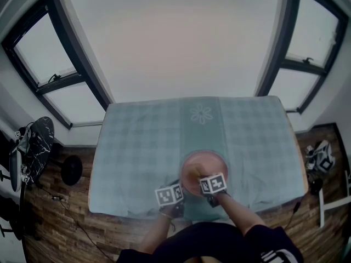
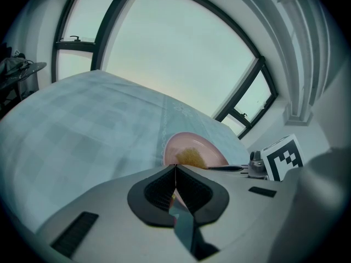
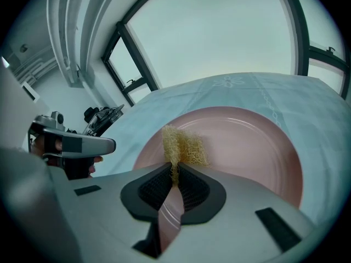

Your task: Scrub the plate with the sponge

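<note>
Pink plate [image 3: 247,147] — yellow sponge [image 3: 185,146] on it — in grip of right tool [image 3: 174,167]

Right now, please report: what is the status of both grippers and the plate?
Left gripper shut, by the pink plate rim. Right gripper shut on yellow sponge, over plate. Nothing blocks the plate.

I've got a checked light-blue tablecloth [image 1: 142,147] with a flower motif [image 1: 201,114], dark-framed windows [image 1: 55,59] both sides, wood floor [image 1: 60,223], black gear on stands [image 1: 33,141] far left, a round black base [image 1: 72,170] beside it.
</note>
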`<state>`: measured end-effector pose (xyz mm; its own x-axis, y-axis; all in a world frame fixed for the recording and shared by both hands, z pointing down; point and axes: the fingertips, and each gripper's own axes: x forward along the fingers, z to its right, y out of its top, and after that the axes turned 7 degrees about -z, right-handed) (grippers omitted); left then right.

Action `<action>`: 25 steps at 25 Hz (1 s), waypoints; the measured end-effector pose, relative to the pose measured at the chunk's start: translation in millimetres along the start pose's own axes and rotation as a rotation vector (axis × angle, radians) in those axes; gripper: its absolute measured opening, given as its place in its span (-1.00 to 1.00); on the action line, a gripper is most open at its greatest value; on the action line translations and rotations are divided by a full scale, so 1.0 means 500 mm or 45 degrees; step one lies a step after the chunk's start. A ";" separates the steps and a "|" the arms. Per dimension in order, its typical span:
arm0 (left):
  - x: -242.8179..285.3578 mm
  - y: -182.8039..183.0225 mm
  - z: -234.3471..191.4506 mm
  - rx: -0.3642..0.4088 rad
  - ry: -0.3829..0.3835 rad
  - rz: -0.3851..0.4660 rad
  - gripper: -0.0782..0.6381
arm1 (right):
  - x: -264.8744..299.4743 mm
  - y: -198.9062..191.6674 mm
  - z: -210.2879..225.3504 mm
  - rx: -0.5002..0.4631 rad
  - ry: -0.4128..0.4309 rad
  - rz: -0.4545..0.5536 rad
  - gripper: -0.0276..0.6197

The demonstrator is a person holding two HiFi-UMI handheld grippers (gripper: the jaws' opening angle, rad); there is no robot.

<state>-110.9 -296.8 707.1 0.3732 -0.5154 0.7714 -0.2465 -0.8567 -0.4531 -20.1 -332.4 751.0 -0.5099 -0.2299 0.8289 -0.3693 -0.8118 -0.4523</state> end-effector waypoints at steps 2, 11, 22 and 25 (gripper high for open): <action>-0.002 -0.006 0.001 0.003 -0.001 -0.004 -0.76 | 0.001 -0.007 -0.010 -0.007 0.013 -0.012 -0.81; -0.013 -0.026 0.006 0.017 -0.007 -0.006 -0.76 | -0.004 -0.035 -0.060 -0.049 0.083 -0.062 -0.81; -0.032 -0.040 0.003 0.031 -0.013 -0.012 -0.76 | -0.020 -0.040 -0.102 -0.056 0.111 -0.038 -0.81; -0.031 -0.044 0.011 0.035 -0.020 -0.014 -0.76 | -0.033 -0.039 -0.099 -0.051 0.101 -0.014 -0.81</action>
<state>-106.6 -269.9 702.6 0.3899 -0.5060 0.7694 -0.2176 -0.8625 -0.4569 -42.6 -286.1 730.0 -0.5648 -0.1768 0.8061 -0.4050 -0.7917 -0.4574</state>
